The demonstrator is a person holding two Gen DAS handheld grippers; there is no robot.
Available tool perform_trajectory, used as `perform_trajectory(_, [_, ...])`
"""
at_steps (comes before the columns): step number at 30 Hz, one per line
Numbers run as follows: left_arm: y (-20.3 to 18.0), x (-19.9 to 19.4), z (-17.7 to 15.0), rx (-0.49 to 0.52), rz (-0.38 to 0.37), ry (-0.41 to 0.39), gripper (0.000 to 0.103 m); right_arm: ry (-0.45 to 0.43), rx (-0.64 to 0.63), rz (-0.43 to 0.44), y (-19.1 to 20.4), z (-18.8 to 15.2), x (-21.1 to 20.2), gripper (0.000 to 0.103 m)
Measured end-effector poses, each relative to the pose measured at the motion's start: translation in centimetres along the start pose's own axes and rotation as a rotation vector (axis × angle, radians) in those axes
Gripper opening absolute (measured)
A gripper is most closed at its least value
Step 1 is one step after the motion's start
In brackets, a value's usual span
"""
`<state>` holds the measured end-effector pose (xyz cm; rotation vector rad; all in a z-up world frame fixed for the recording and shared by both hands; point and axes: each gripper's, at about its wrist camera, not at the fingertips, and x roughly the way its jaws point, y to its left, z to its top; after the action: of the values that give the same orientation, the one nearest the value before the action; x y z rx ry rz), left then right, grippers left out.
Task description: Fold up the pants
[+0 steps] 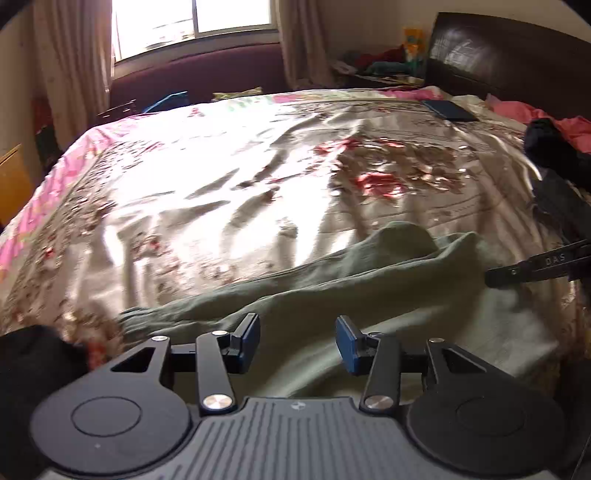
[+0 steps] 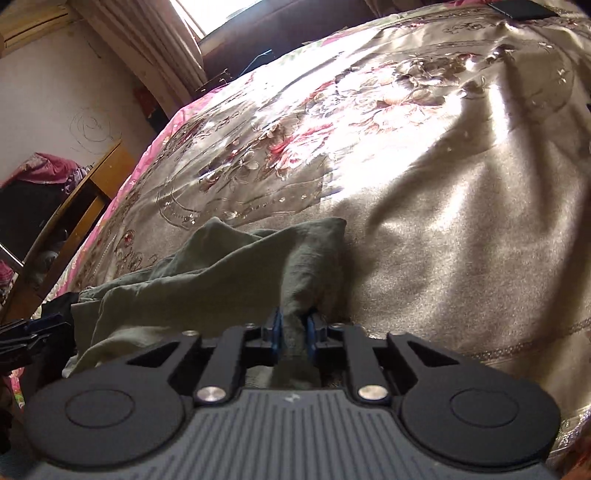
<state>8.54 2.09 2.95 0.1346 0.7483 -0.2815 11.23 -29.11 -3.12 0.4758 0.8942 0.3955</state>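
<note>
Olive-green pants (image 1: 314,291) lie crumpled across the near part of a bed with a shiny floral cover (image 1: 240,166). My left gripper (image 1: 297,332) is open just above the pants, nothing between its blue pads. My right gripper (image 2: 294,326) is shut on a bunched fold of the pants (image 2: 221,273), which rises in a peak in front of it. The right gripper's finger (image 1: 532,267) shows at the right edge of the left wrist view. The left gripper (image 2: 33,332) shows at the left edge of the right wrist view.
A dark flat object (image 1: 448,110) lies on the far right of the bed. Dark and pink clothes (image 1: 554,140) are piled at the right by the dark headboard (image 1: 517,55). A window with curtains (image 1: 195,22) is behind. A wooden chair (image 2: 85,192) stands left of the bed.
</note>
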Motion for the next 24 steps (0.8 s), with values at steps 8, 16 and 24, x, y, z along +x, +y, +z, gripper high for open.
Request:
perform_trajectory(8, [-5.9,9.0,0.7,0.101,-0.067,0.04,0.06,-0.083,0.083,-0.015,-3.1,0.9,-2.9,0.003])
perform_trajectory(16, [-6.9,6.3,2.0,0.166,0.052,-0.155,0.061,-0.056,0.147,0.057,-4.4,-0.6,-2.6,0.019])
perform_trajectory(24, [-8.6,11.2,1.6,0.226,0.135,-0.121,0.062,-0.025,0.137,0.053,-2.6,-1.2,-0.7,0.006])
